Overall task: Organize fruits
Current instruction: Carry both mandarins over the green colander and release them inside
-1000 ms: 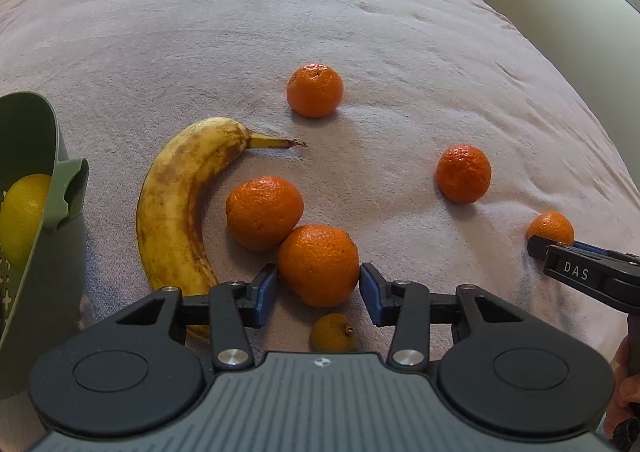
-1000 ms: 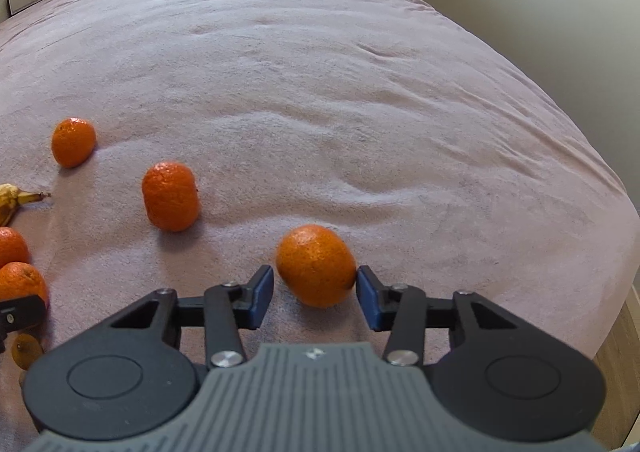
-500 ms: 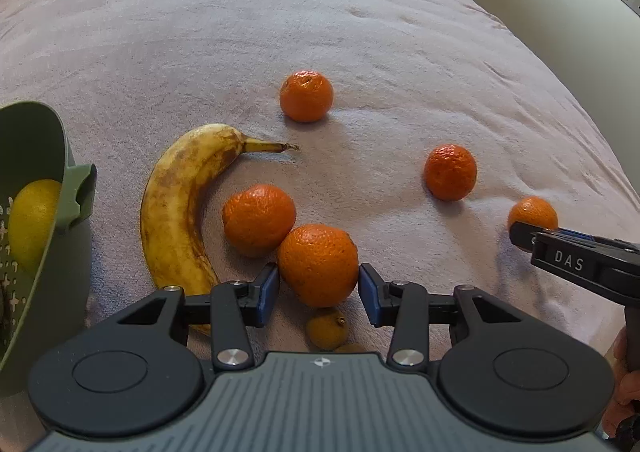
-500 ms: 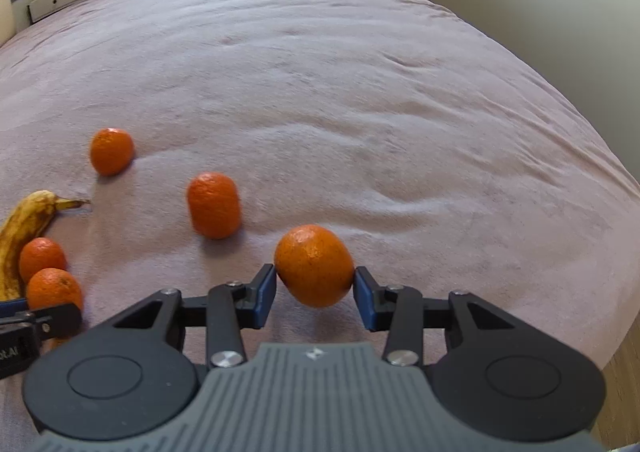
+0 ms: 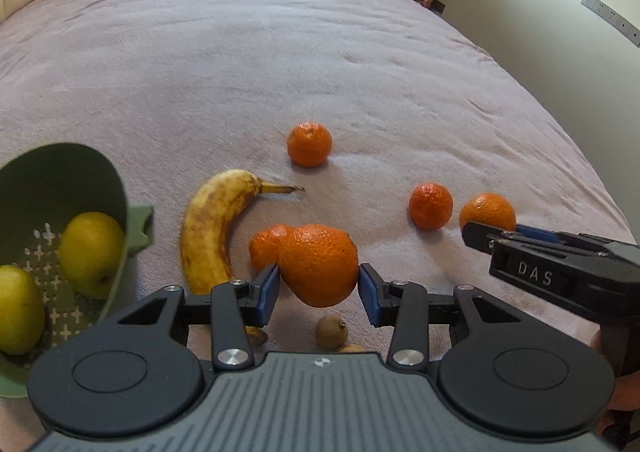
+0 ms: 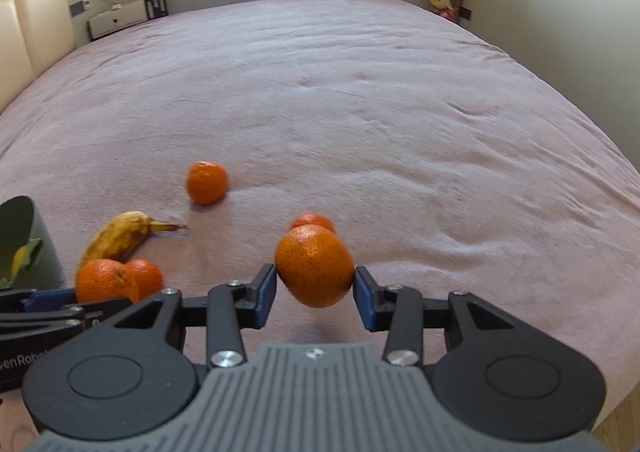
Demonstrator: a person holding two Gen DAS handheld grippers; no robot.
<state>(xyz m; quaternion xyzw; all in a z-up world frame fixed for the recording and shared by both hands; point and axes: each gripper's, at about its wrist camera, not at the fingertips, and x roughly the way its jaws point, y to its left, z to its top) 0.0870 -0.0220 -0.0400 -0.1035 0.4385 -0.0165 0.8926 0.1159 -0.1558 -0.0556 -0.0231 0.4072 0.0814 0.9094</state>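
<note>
Careful: your left gripper [image 5: 318,290] and right gripper [image 6: 314,292] each pinch a round orange [image 5: 318,264] mid-air; squeeze loosely and it rolls out.

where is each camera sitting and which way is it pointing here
Left wrist: on the left gripper, tilted down over the mauve bedspread; its fingers clamp a round orange; a hand's edge shows at far right.
Right wrist: on the right gripper, same tilt, clamping another orange.
Shared: spotted yellow banana, green plastic colander, each other's gripper.
</note>
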